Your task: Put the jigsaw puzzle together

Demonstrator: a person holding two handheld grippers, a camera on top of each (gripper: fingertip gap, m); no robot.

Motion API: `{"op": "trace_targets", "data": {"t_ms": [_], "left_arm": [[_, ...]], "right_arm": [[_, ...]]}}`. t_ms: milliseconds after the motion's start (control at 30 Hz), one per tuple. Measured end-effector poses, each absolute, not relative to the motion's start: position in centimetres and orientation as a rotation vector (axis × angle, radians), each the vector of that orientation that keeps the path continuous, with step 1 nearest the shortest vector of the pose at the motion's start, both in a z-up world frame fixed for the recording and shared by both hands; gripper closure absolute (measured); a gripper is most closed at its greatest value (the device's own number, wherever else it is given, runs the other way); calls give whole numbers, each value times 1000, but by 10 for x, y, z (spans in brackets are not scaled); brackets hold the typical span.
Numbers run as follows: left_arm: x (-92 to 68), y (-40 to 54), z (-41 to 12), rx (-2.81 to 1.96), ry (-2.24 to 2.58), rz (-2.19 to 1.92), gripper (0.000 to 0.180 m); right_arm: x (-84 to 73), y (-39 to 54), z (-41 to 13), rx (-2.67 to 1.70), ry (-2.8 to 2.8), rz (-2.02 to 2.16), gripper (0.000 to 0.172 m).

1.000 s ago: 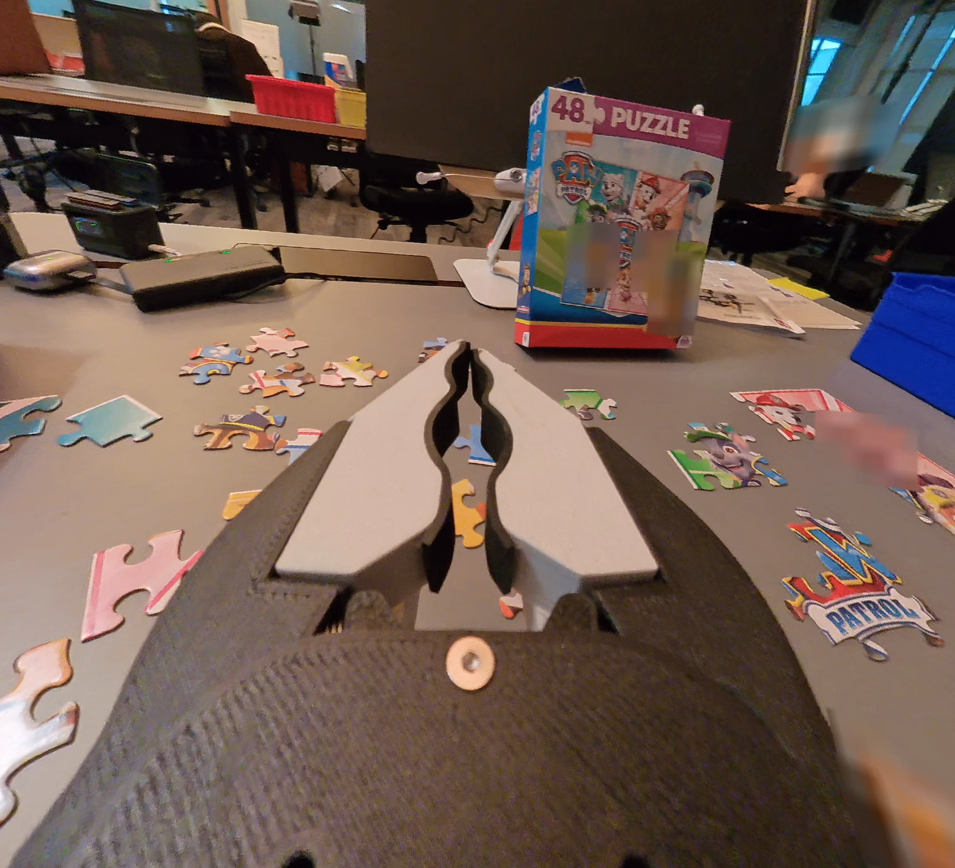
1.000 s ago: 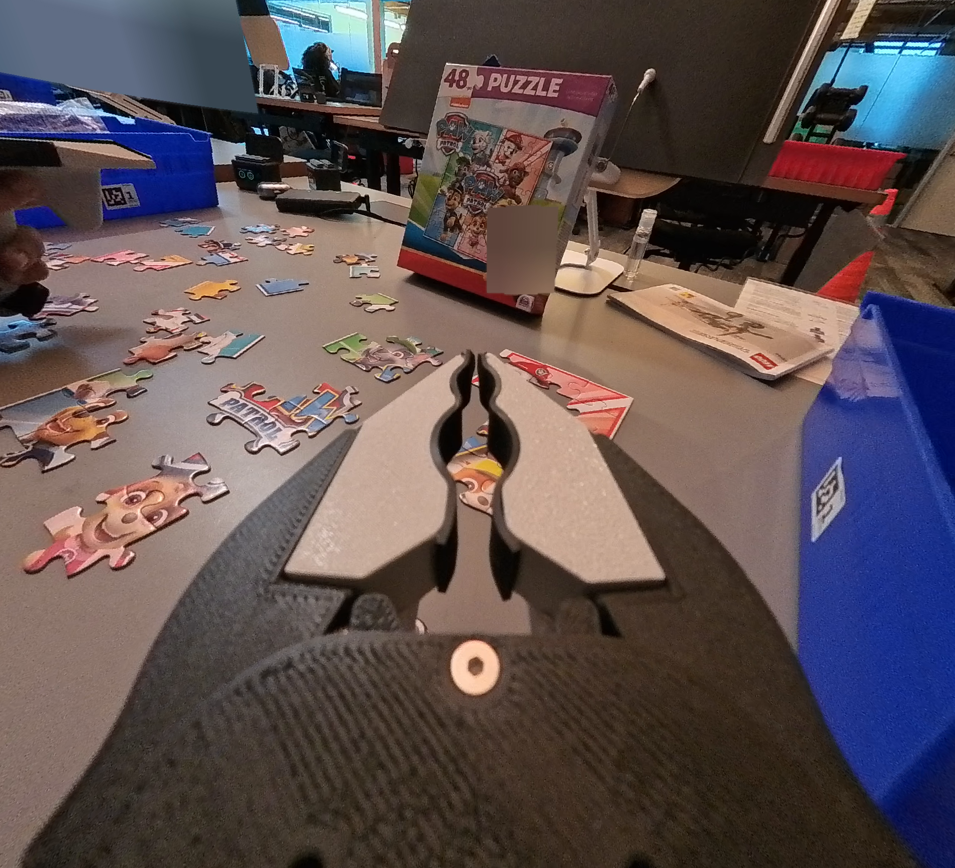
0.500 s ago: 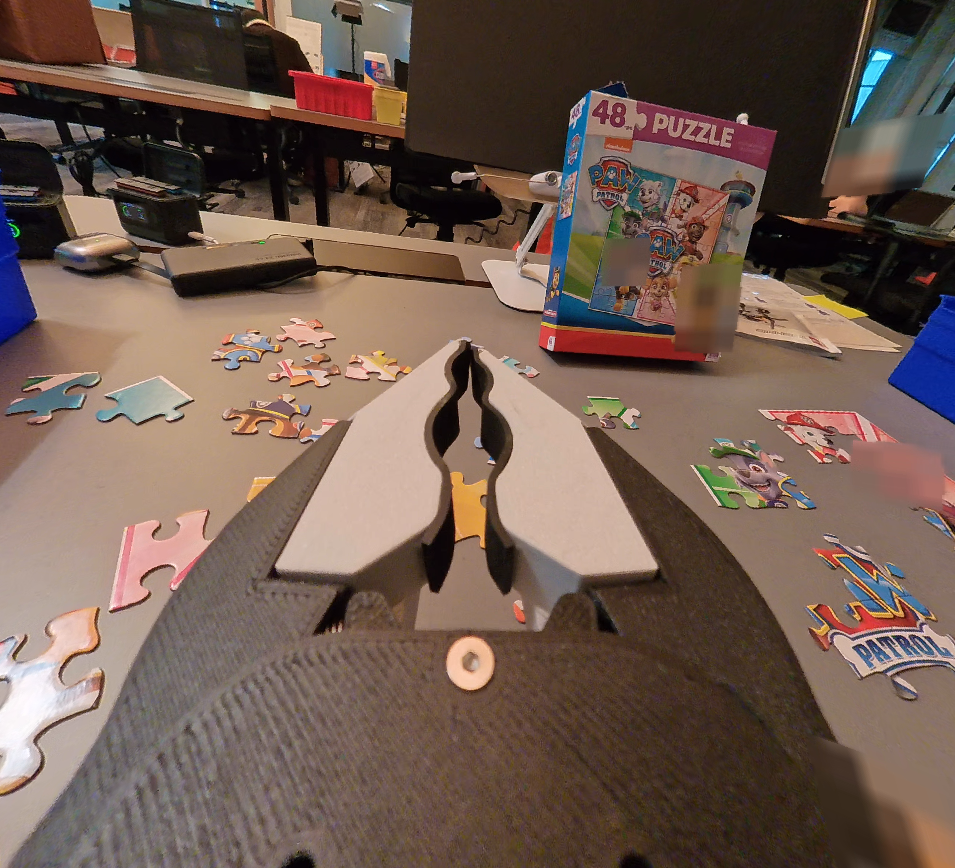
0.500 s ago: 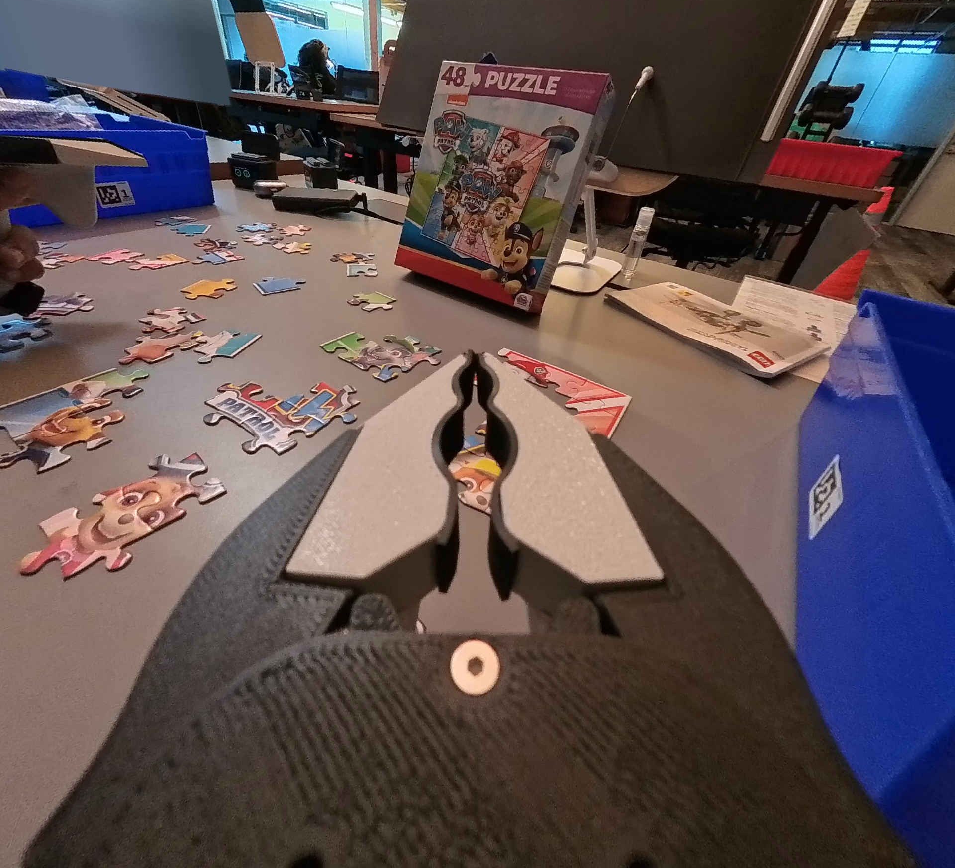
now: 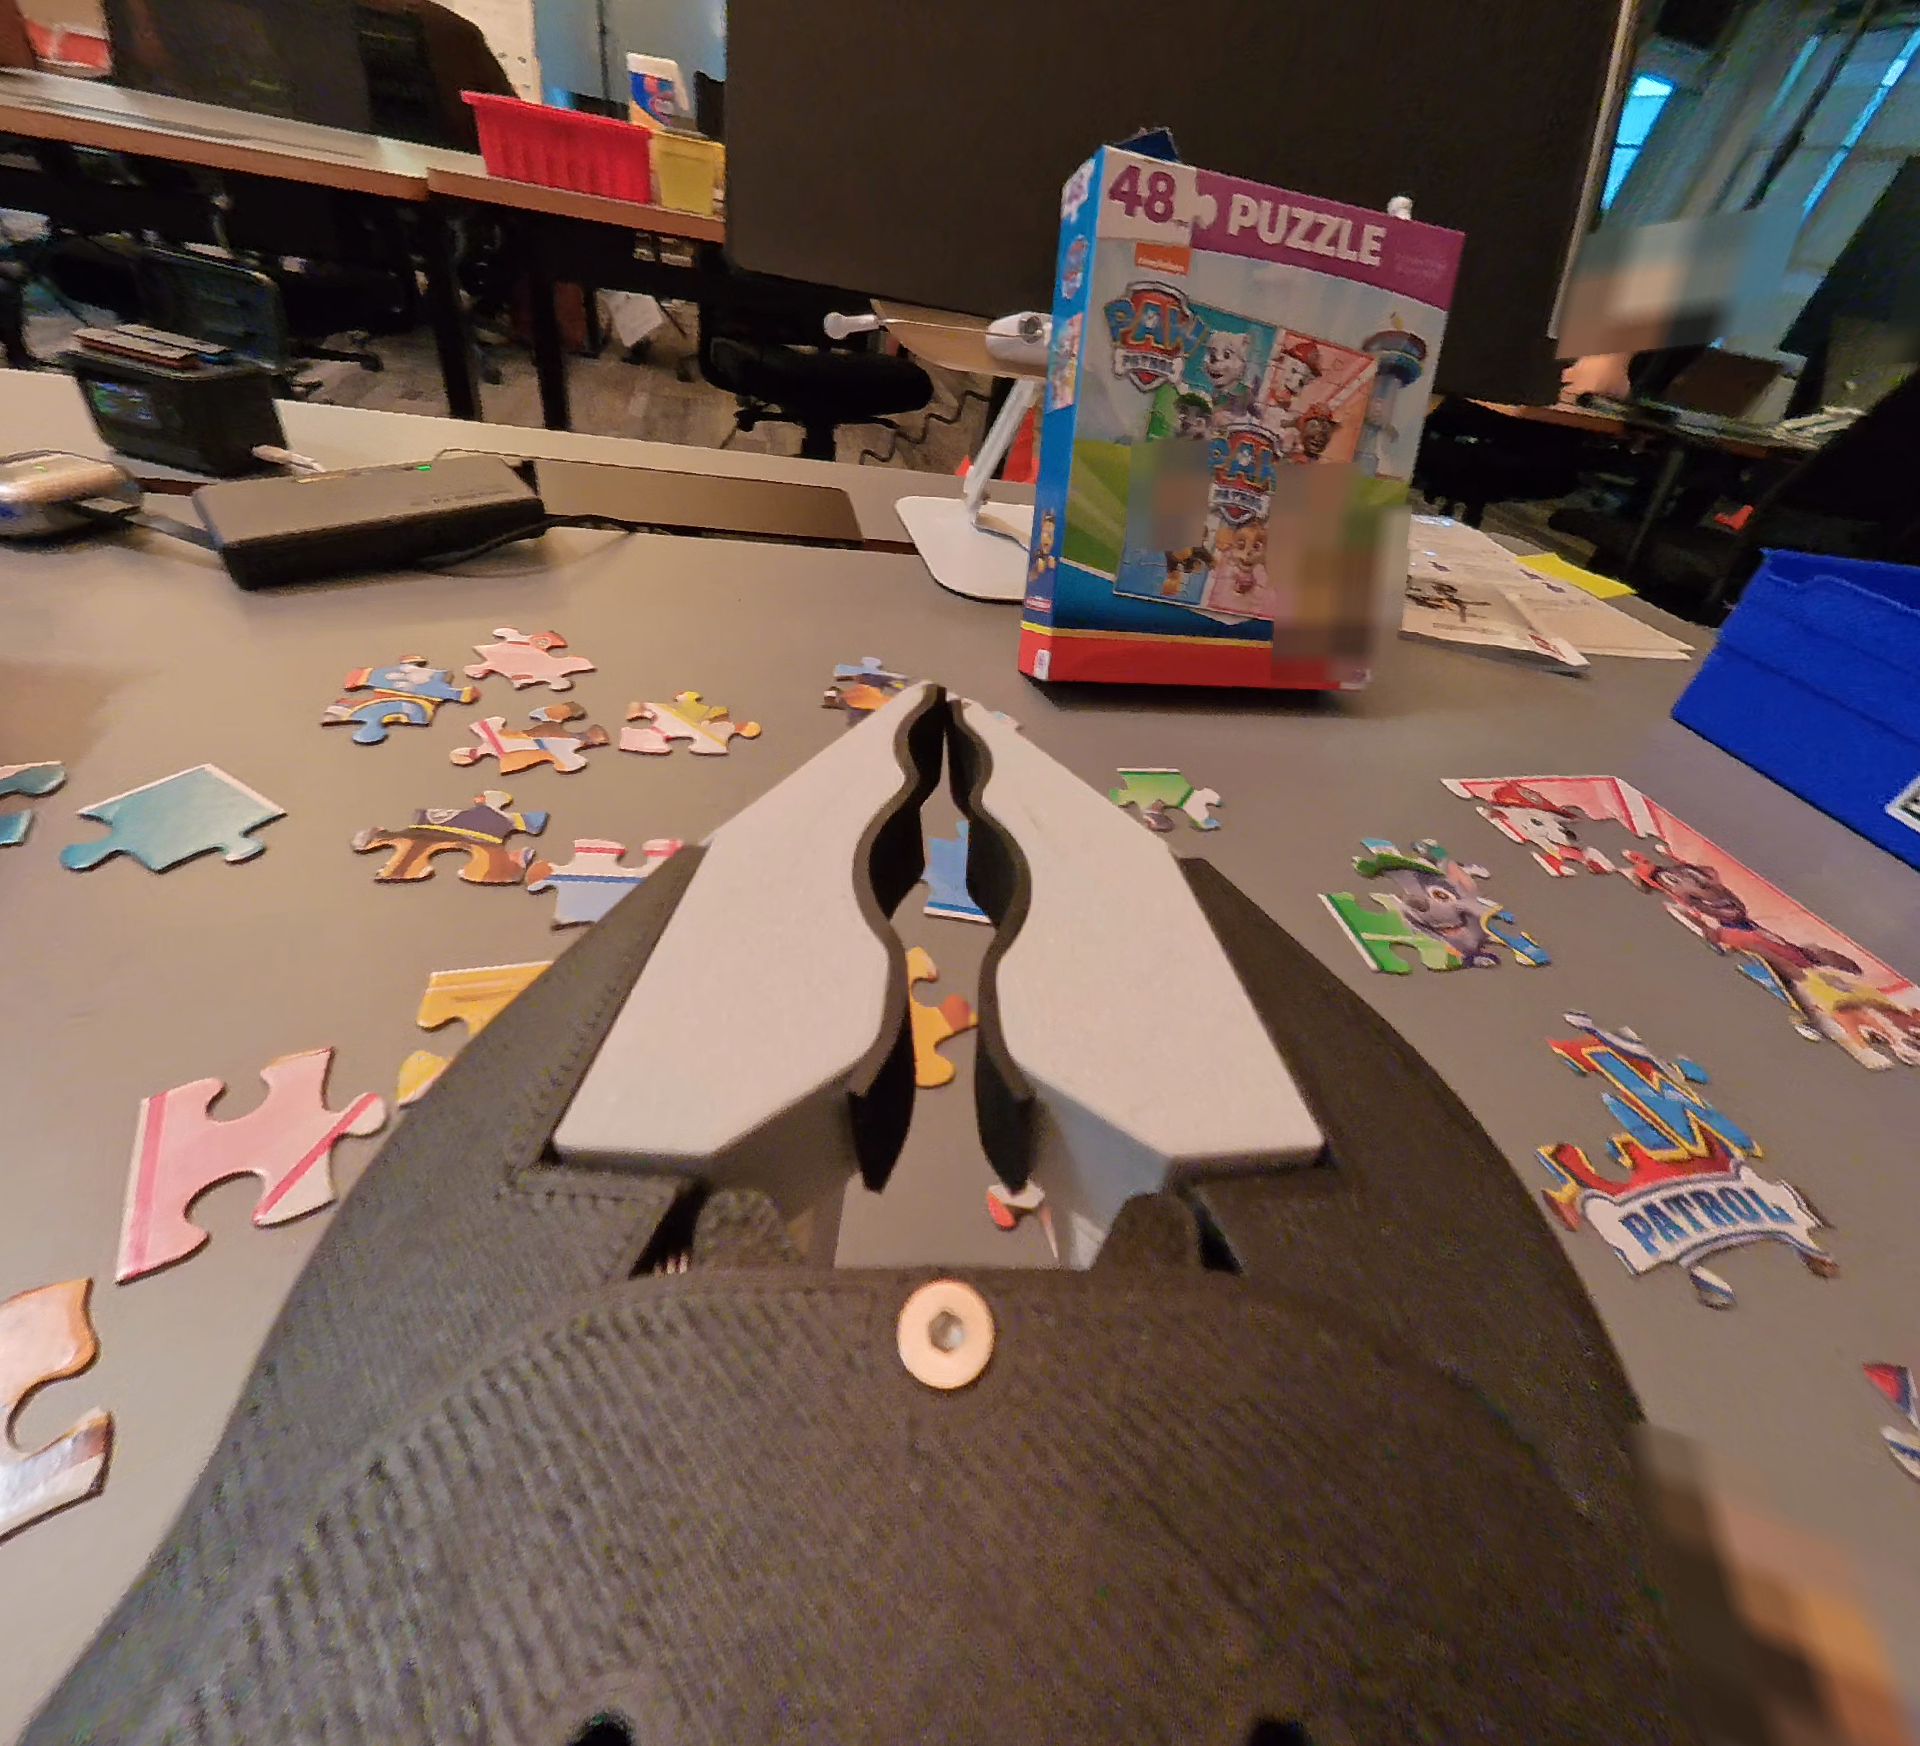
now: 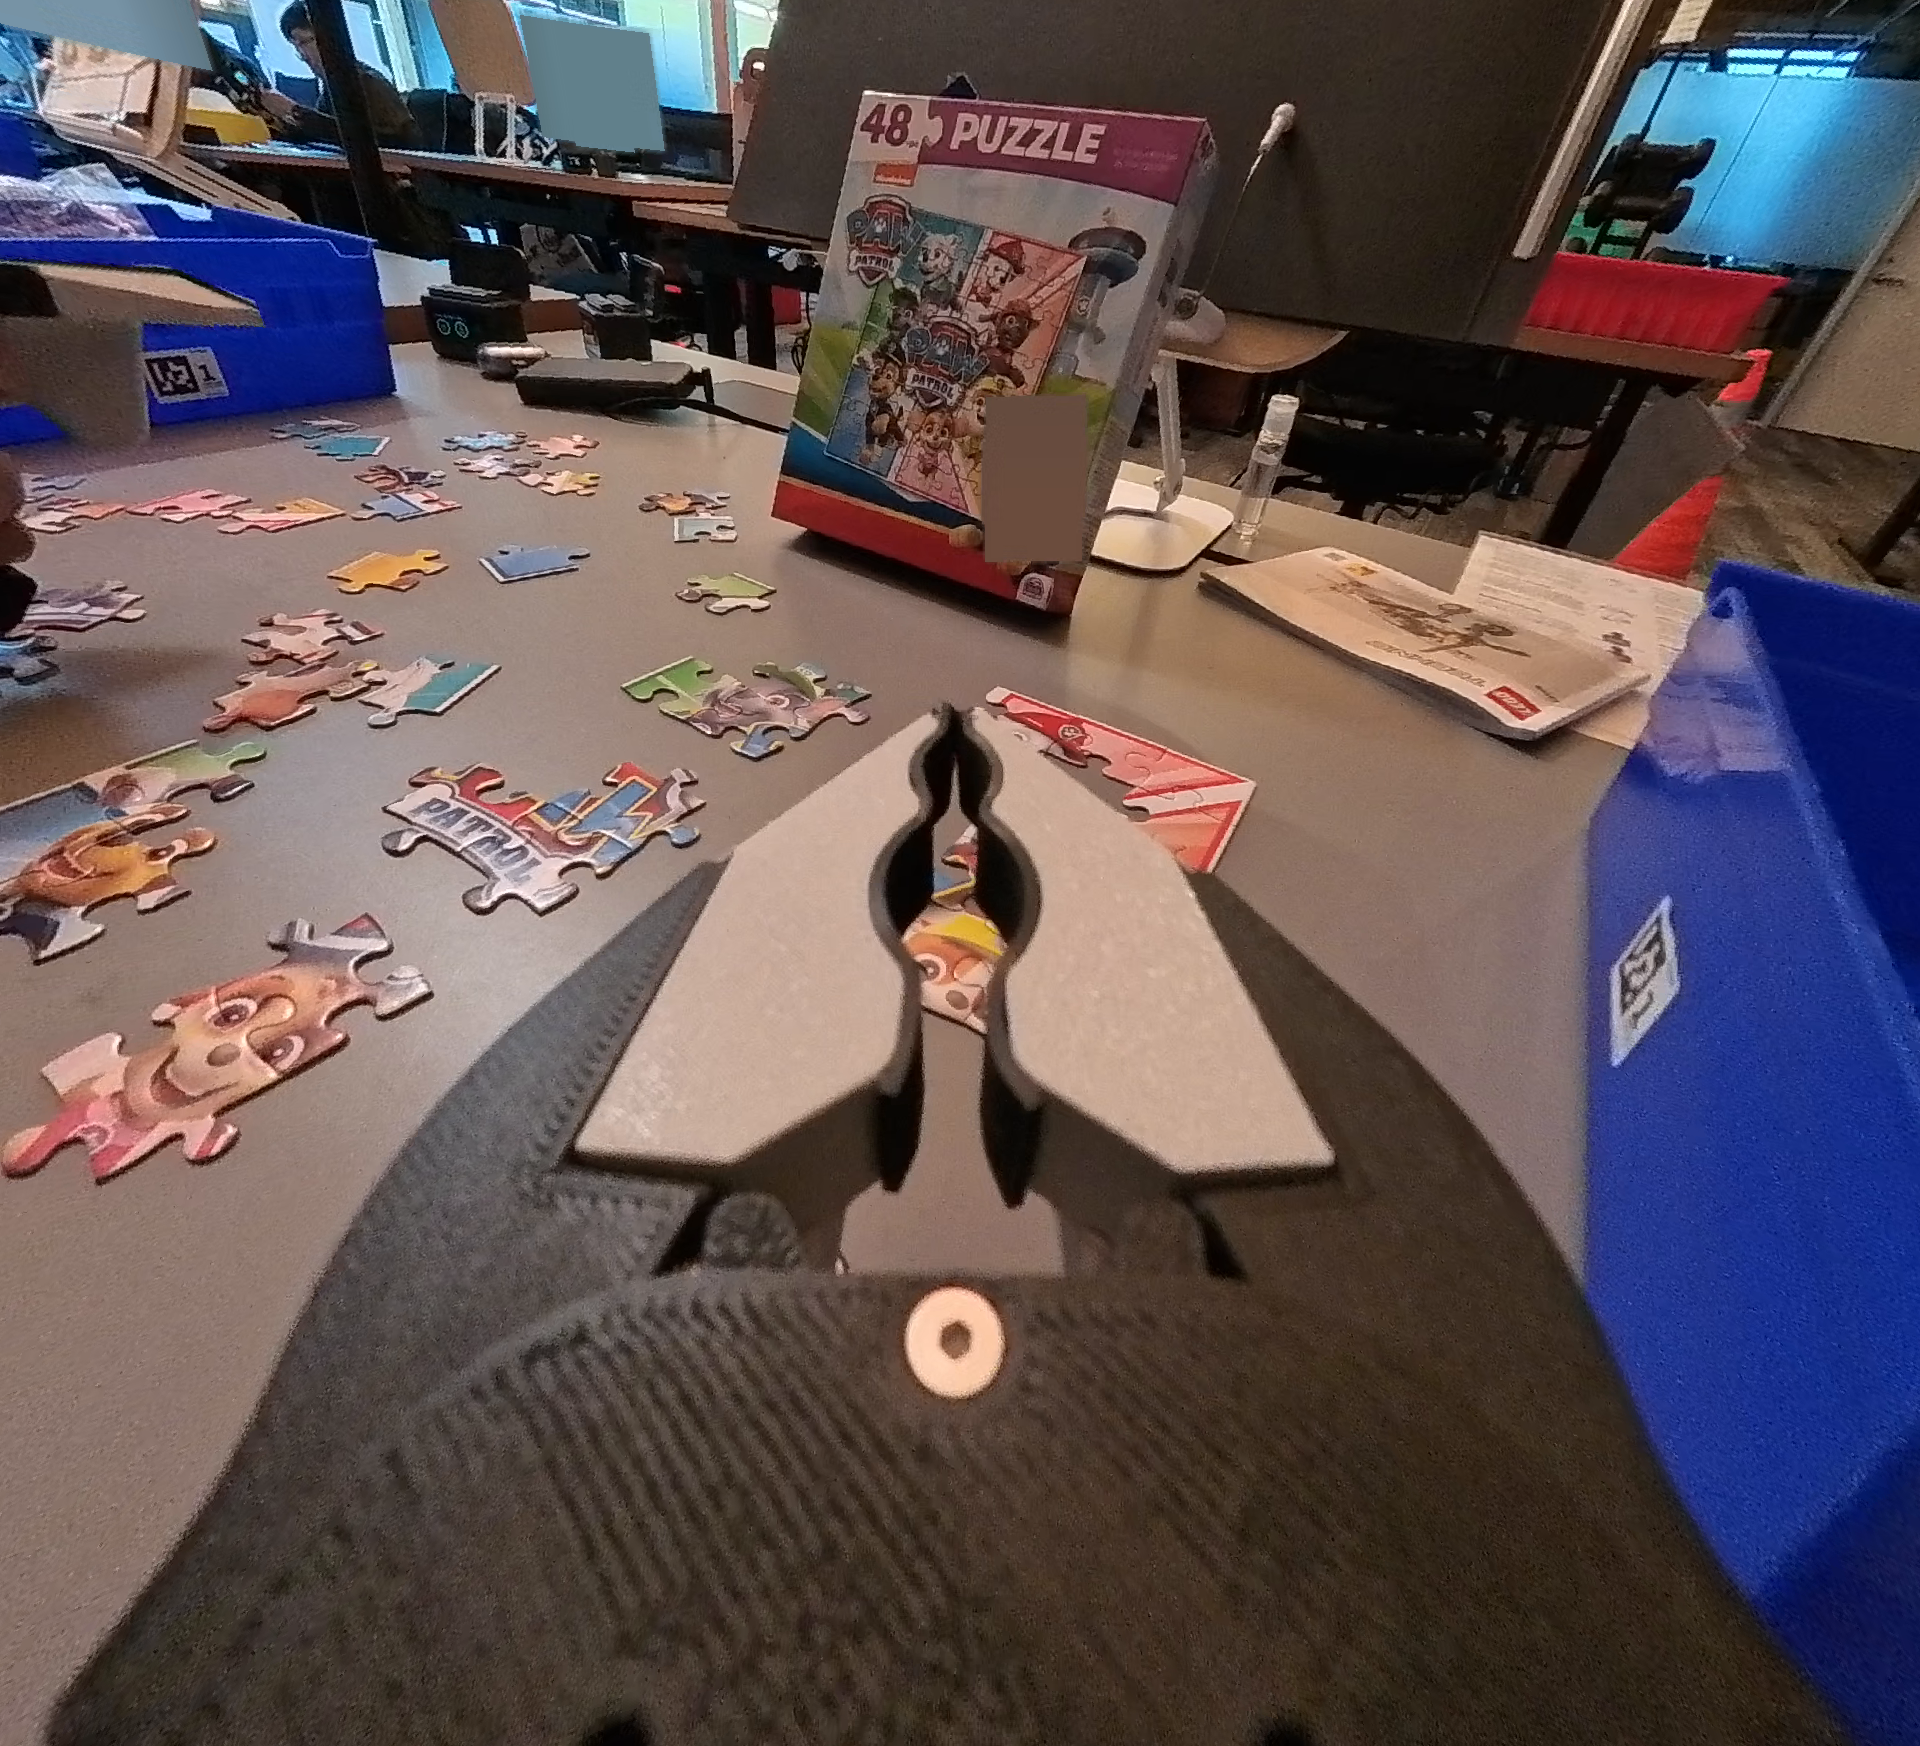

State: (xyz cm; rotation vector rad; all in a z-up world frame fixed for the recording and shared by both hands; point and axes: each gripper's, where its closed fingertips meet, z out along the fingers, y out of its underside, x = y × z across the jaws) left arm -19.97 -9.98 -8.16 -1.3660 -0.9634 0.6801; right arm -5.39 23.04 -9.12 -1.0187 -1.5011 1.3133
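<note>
My left gripper (image 5: pixel 945 701) is shut, with nothing between its tips, and hovers over loose jigsaw pieces on a grey table (image 5: pixel 727 616). A blue piece (image 5: pixel 948 870) and a yellow-orange piece (image 5: pixel 935 1021) lie on the table below its fingers. My right gripper (image 6: pixel 958 722) is also shut with nothing in it, above a joined red and pink puzzle section (image 6: pixel 1143 777). An upright puzzle box (image 5: pixel 1236 439) stands beyond both grippers; it also shows in the right wrist view (image 6: pixel 987 346). The left gripper's grey finger (image 6: pixel 104 325) shows at the far left of the right wrist view.
Blue bins stand at the right (image 6: pixel 1766 1021) and back left (image 6: pixel 260 314). A booklet (image 6: pixel 1423 636), a white lamp base (image 6: pixel 1158 527), a small clear bottle (image 6: pixel 1262 460) and a black device (image 5: pixel 364 512) lie toward the back. A dark panel (image 5: pixel 1143 34) rises behind the box. The left gripper's tips are roughly 35 cm from the right gripper's.
The left view swung left and then back right, so the box and pieces shifted across the frame. The right view drew slightly nearer the table. Both grippers stayed shut.
</note>
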Motion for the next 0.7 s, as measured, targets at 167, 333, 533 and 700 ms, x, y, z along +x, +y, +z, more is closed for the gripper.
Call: {"op": "trace_targets", "data": {"t_ms": [167, 333, 533, 700], "left_arm": [[-192, -87, -80, -1417, -887, 670, 180], [-187, -79, -80, -1451, -835, 673, 180], [-181, -77, -79, -1451, -812, 652, 180], [-180, -79, -80, -1446, -813, 644, 180]], "right_arm": [[-55, 232, -92, -1030, -1492, 1292, 172], [-55, 236, -90, -1042, -1463, 1281, 172], [-57, 244, -89, -1075, -1417, 1260, 172], [-75, 219, -83, -1133, -1491, 1305, 172]]}}
